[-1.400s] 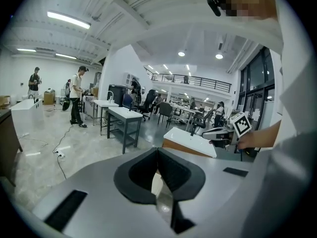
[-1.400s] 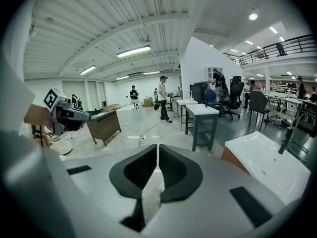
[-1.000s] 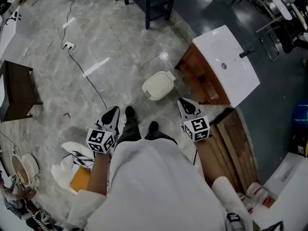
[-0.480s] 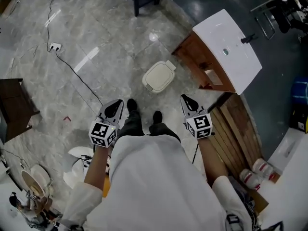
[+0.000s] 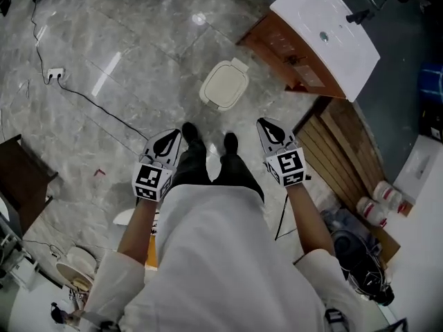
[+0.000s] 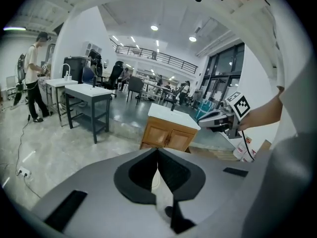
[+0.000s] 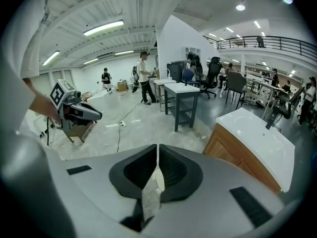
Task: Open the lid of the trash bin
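Head view, looking steeply down at a person in a white top standing on a polished grey stone floor (image 5: pixel 104 40). A small cream trash bin (image 5: pixel 224 85) sits on the floor just ahead of the person's dark shoes (image 5: pixel 188 133), with its lid (image 5: pixel 223 88) flat and shut. A small tab (image 5: pixel 239 64) sticks out from the bin's far edge; whether it is a hinge or a press latch cannot be told.

Beyond the bin and to its right stands a wooden cabinet (image 5: pixel 277 43) with a white sink top (image 5: pixel 325 33). Wooden boards (image 5: pixel 346 158) lie on the floor to the bin's right, nearer the person.

The left gripper (image 5: pixel 169 138) is held on the near left of the bin, and the right gripper (image 5: pixel 271 126) on the near right. Both are well above the bin and apart from it. In the left gripper view the left gripper (image 6: pixel 157 152) has its jaws pressed together on nothing. The right gripper view shows the same for the right gripper (image 7: pixel 157 150). A pale sliver shows through each slit, probably the bin below.

The bin looks like light, stiff plastic and would likely skate on this smooth floor. The best hold is probably the lid's rim on the side opposite the hinge, lifted gently, perhaps with the other gripper steadying the body.
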A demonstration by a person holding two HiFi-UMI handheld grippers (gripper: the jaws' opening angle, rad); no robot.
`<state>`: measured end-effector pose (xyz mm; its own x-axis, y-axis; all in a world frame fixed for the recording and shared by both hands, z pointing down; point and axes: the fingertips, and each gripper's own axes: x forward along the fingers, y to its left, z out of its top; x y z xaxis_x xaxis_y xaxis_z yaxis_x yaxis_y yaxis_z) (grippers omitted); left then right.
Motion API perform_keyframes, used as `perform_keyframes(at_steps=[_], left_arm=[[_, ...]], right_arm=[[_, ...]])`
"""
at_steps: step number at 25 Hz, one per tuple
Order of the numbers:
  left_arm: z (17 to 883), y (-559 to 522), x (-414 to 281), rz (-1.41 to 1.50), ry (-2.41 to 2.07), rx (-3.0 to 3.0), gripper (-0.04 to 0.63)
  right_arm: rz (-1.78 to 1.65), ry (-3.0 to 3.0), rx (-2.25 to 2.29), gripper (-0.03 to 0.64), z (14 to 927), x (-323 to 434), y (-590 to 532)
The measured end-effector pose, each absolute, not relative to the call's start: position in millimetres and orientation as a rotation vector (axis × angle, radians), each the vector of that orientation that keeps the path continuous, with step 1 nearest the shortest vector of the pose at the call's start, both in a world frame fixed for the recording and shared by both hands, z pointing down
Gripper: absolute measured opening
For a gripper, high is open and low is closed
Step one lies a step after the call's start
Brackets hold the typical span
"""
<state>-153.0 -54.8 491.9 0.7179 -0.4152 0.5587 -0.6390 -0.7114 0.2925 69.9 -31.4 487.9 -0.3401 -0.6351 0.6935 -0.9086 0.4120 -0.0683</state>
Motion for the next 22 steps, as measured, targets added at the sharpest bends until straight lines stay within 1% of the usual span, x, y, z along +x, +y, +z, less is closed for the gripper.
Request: perform_keyframes(at_steps=[12,22], left_arm=[[563.1,-61.0,-120.3,0.730,-0.606,2.484,0.018],[615.5,-53.7,-82.5,0.790,-0.578,2.462,0.018]], right_arm=[[0.738,-2.021,1.295,0.035,537.7,57.6,-22.2],[0.752,-1.995,1.191,0.035,568.8,76.3,-8.8]])
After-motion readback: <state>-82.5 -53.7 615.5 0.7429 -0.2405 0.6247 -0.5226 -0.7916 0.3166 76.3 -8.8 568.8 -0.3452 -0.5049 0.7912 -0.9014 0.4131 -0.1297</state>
